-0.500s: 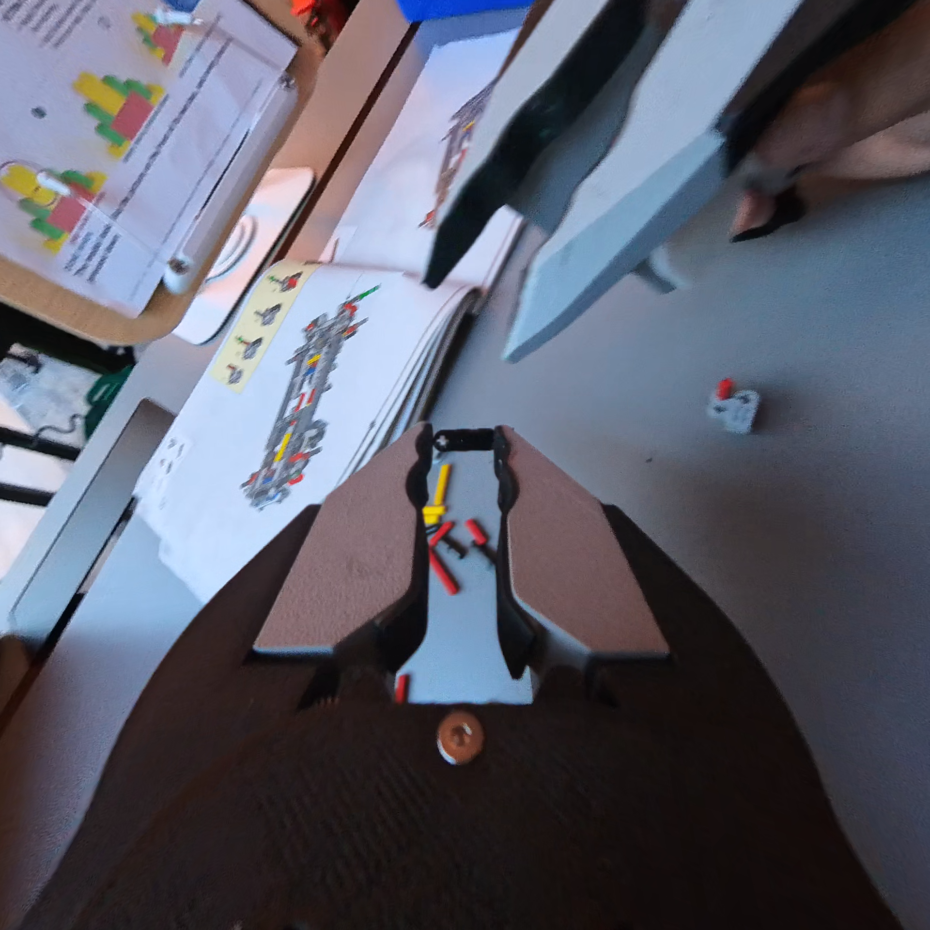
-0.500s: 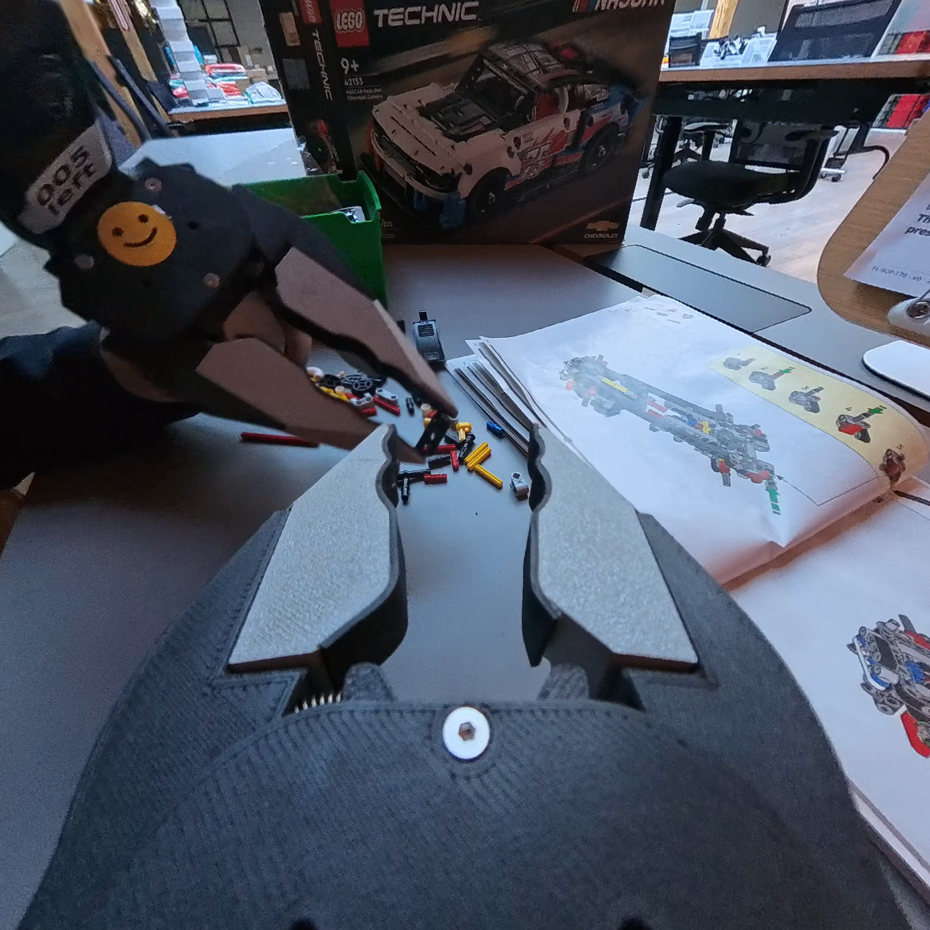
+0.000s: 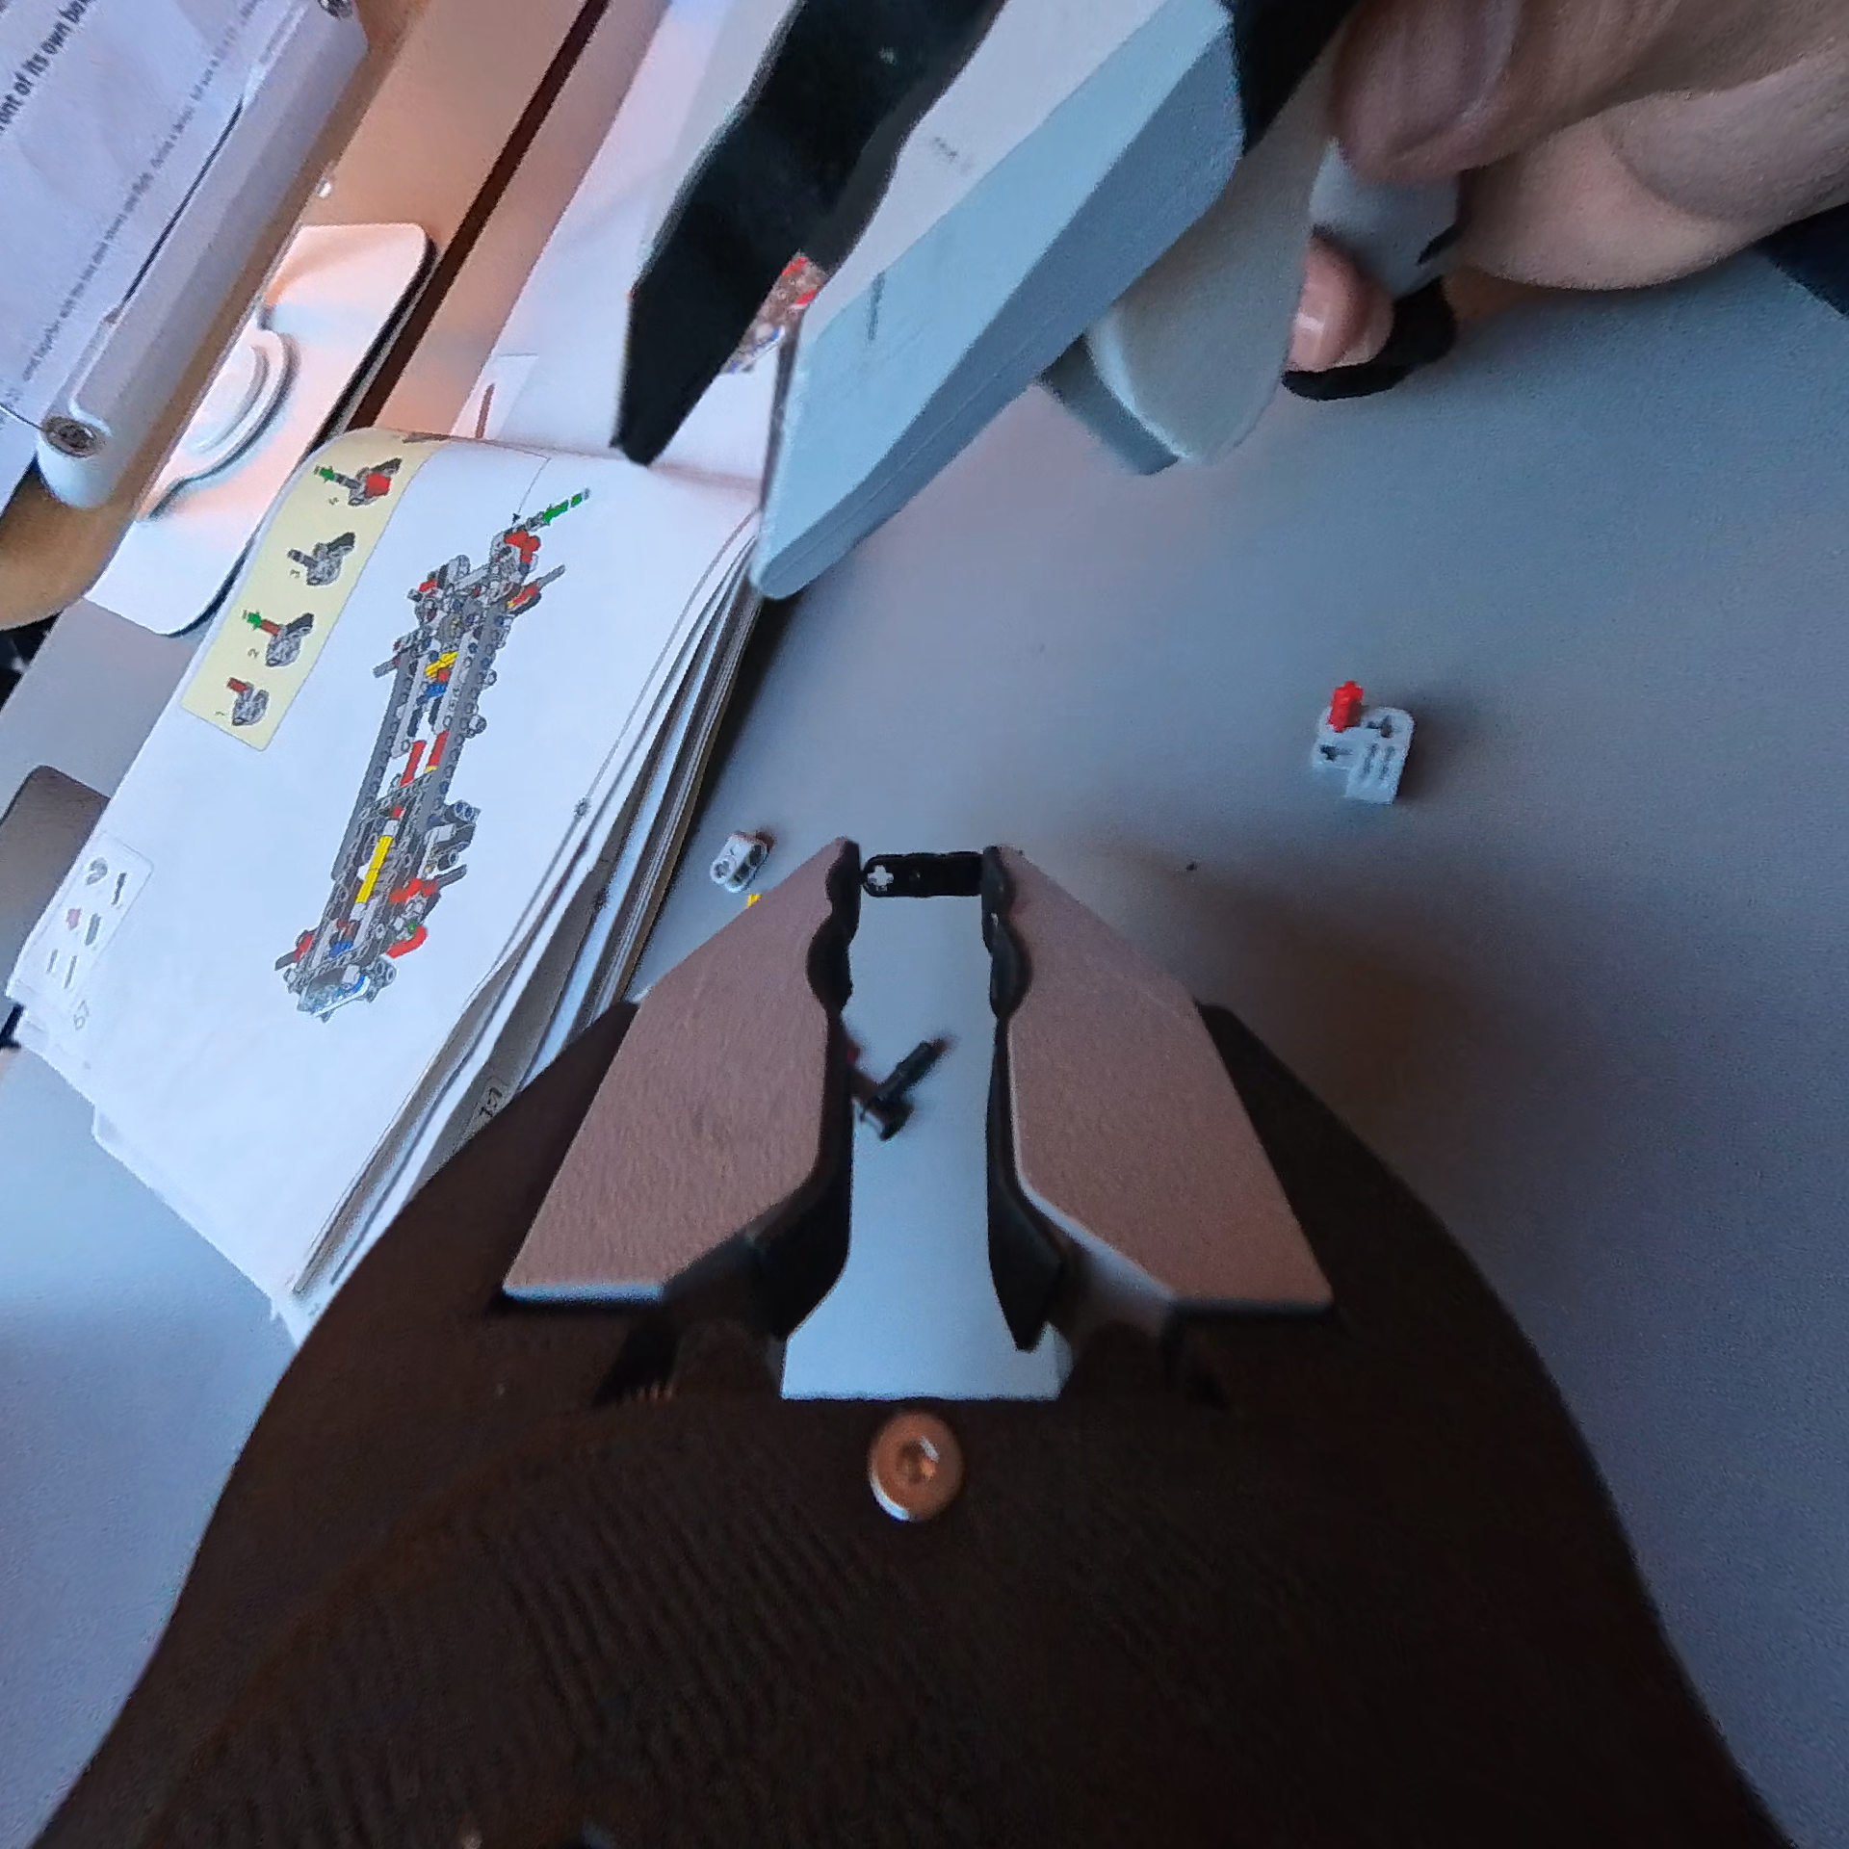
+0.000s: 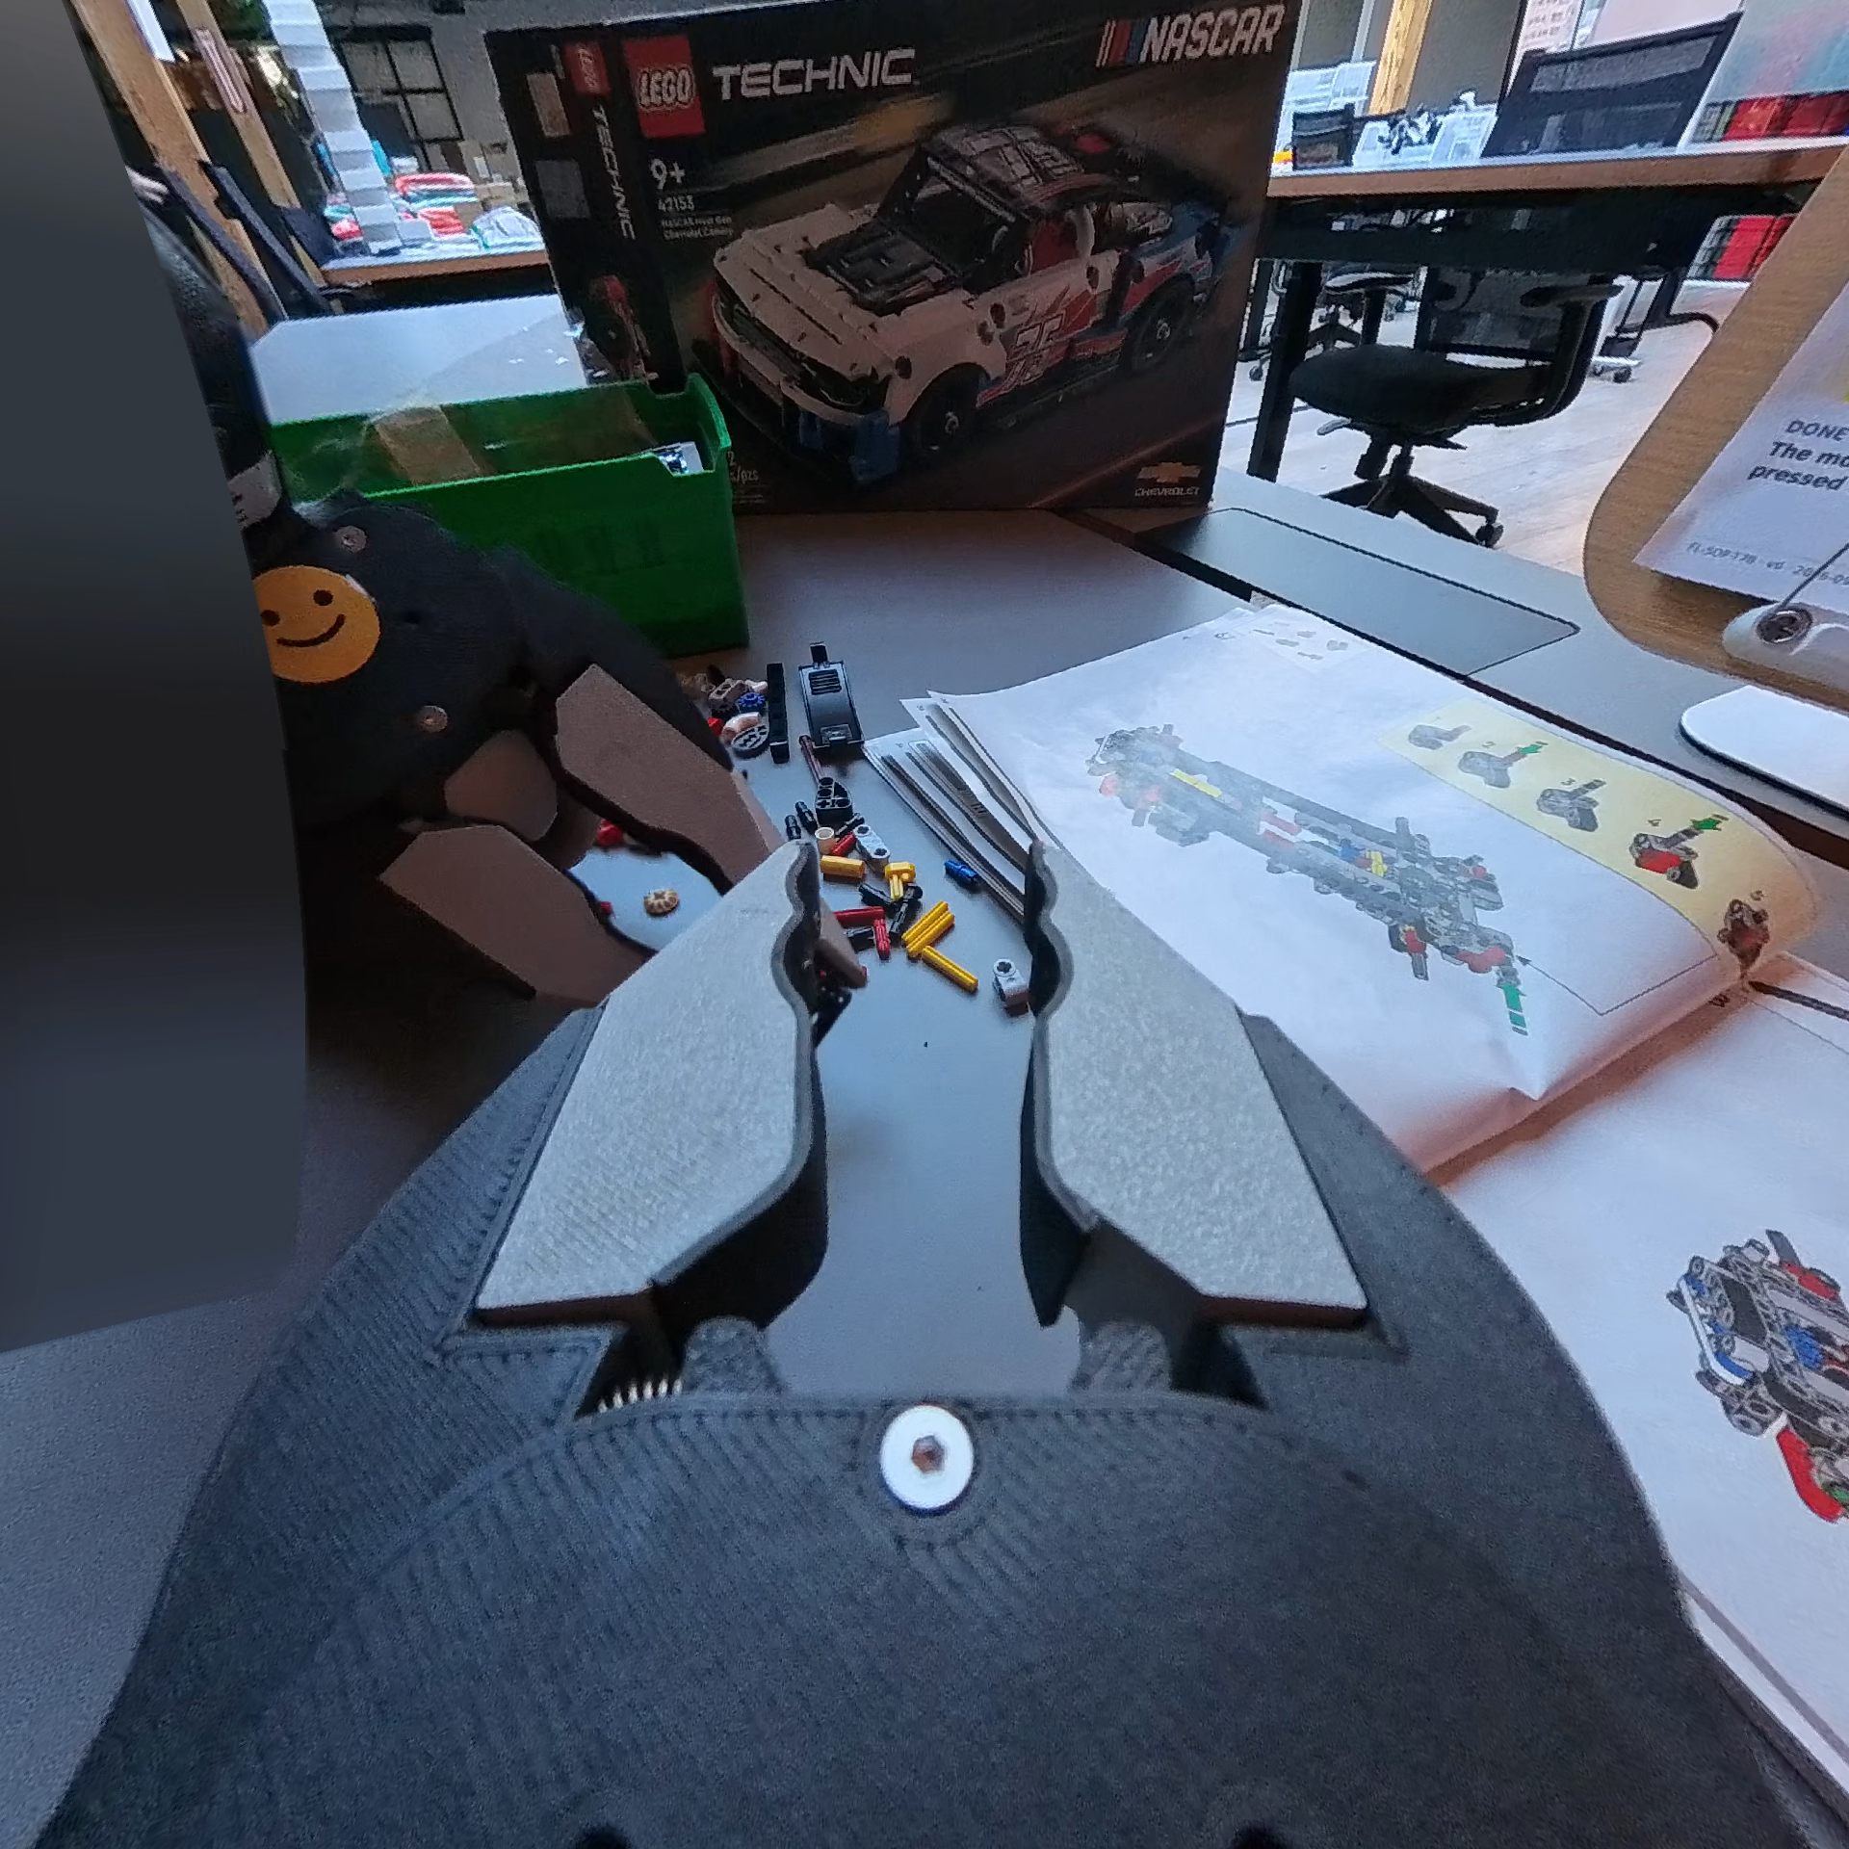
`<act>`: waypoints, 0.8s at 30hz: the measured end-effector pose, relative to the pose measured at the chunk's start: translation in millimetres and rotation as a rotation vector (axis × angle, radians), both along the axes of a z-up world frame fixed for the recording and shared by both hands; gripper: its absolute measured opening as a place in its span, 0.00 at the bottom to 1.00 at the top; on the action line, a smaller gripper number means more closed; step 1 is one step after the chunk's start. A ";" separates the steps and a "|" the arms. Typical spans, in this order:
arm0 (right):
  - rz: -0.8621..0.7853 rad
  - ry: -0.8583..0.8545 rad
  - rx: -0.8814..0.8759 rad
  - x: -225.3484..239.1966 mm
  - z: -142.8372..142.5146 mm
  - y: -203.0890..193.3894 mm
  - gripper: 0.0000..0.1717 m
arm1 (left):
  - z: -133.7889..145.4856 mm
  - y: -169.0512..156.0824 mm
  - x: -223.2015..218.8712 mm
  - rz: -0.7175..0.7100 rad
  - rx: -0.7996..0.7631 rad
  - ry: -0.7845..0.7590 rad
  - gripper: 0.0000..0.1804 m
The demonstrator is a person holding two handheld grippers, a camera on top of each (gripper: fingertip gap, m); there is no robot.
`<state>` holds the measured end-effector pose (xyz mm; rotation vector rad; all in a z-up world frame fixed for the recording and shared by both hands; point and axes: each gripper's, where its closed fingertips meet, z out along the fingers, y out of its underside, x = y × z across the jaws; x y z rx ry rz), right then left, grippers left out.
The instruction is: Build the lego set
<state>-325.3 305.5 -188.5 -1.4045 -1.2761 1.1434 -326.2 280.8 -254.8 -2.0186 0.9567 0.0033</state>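
My left gripper (image 3: 920,872) is shut on a small black Technic piece (image 3: 926,873), which spans the gap between its brown fingertips a little above the grey table (image 3: 1401,1001). A black pin (image 3: 900,1086) lies on the table under the jaws. My right gripper (image 4: 920,880) is open with nothing between its grey fingers. It hovers over a scatter of yellow, red and black pins (image 4: 900,920). The left gripper's tip (image 4: 832,963) shows just behind the right gripper's left finger (image 4: 700,1051). The right gripper also shows in the left wrist view (image 3: 900,400), close above, held by a hand (image 3: 1601,150).
An open instruction booklet (image 4: 1301,850) lies to the right, also in the left wrist view (image 3: 400,800). A small grey connector (image 4: 1009,976) lies near it. A grey piece with a red pin (image 3: 1361,745) sits apart. A green bin (image 4: 560,500) and a model car box (image 4: 900,250) stand behind. The left gripper's tips are roughly 7 cm from the right gripper's. My left gripper's tips are some 6 cm from the small grey connector (image 4: 1009,976). It turns up in the left wrist view (image 3: 727,872) as well.
The left gripper has shifted with the black piece still in it, so the yellow and red pins no longer show between its fingers. The right gripper has come closer and its jaws have narrowed slightly.
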 end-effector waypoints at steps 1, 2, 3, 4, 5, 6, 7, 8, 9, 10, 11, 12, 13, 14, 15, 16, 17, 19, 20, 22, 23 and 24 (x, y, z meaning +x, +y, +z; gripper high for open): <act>-0.001 0.002 0.003 0.4 0.7 -0.2 0.22 | 0.4 0.1 -0.5 0.002 -0.003 -0.007 0.12; 0.000 0.002 0.005 0.8 0.9 -0.4 0.21 | 0.3 0.4 -1.3 0.005 -0.005 -0.010 0.12; 0.001 -0.002 0.007 1.0 0.5 -0.9 0.21 | -0.2 0.7 -1.7 0.007 -0.007 -0.009 0.12; 0.003 -0.006 0.010 1.1 -0.3 -1.4 0.21 | -1.1 0.6 -1.8 0.007 -0.010 -0.006 0.12; 0.006 -0.011 0.012 1.1 -1.1 -2.1 0.21 | -2.3 0.5 -1.4 0.005 -0.013 -0.002 0.12; 0.008 -0.015 0.013 1.2 -1.8 -2.6 0.21 | -3.3 0.4 -0.9 0.003 -0.015 0.002 0.12; 0.010 -0.018 0.014 1.3 -2.1 -3.1 0.21 | -4.6 0.0 -0.1 -0.001 -0.018 0.006 0.12; 0.012 -0.019 0.016 1.4 -2.3 -3.5 0.21 | -5.8 -0.3 0.6 -0.005 -0.021 0.011 0.12; 0.012 -0.020 0.018 1.5 -2.3 -3.7 0.21 | -7.1 -0.4 0.9 -0.006 -0.023 0.017 0.12; 0.013 -0.020 0.018 1.6 -2.2 -4.0 0.21 | -8.1 -0.3 0.9 -0.007 -0.024 0.023 0.12; 0.014 -0.021 0.018 1.8 -2.3 -4.1 0.20 | -8.8 -0.2 1.0 -0.007 -0.025 0.026 0.12; 0.014 -0.022 0.017 2.0 -2.3 -4.2 0.20 | -9.3 0.1 0.7 -0.007 -0.026 0.026 0.12; 0.014 -0.023 0.016 2.2 -2.4 -4.0 0.20 | -9.6 0.4 0.3 -0.005 -0.028 0.025 0.12; 0.013 -0.023 0.014 2.4 -2.3 -3.8 0.19 | -9.9 0.7 -0.3 -0.003 -0.030 0.022 0.12; 0.014 -0.023 0.012 2.7 -2.1 -3.7 0.19 | -9.8 1.3 -1.1 0.000 -0.030 0.019 0.12; 0.013 -0.024 0.008 3.2 -2.1 -3.6 0.19 | -9.6 1.7 -1.8 0.003 -0.030 0.015 0.12; 0.014 -0.024 0.005 3.6 -1.8 -3.6 0.18 | -9.1 2.0 -2.2 0.005 -0.031 0.008 0.12; 0.016 -0.022 0.003 4.5 -0.9 -3.6 0.17 | -7.9 2.4 -2.4 0.007 -0.034 -0.011 0.12; 0.016 -0.023 0.003 4.9 -0.8 -3.7 0.17 | -7.0 2.5 -2.2 0.008 -0.035 -0.023 0.12; 0.017 -0.025 0.003 5.1 -1.2 -3.7 0.17 | -5.6 2.5 -1.8 0.008 -0.042 -0.049 0.12; 0.018 -0.028 0.004 5.2 -1.6 -3.9 0.17 | -5.0 2.7 -1.9 0.010 -0.044 -0.059 0.12; 0.020 -0.030 0.006 5.0 -2.1 -4.4 0.17 | -4.5 3.1 -2.3 0.013 -0.045 -0.067 0.12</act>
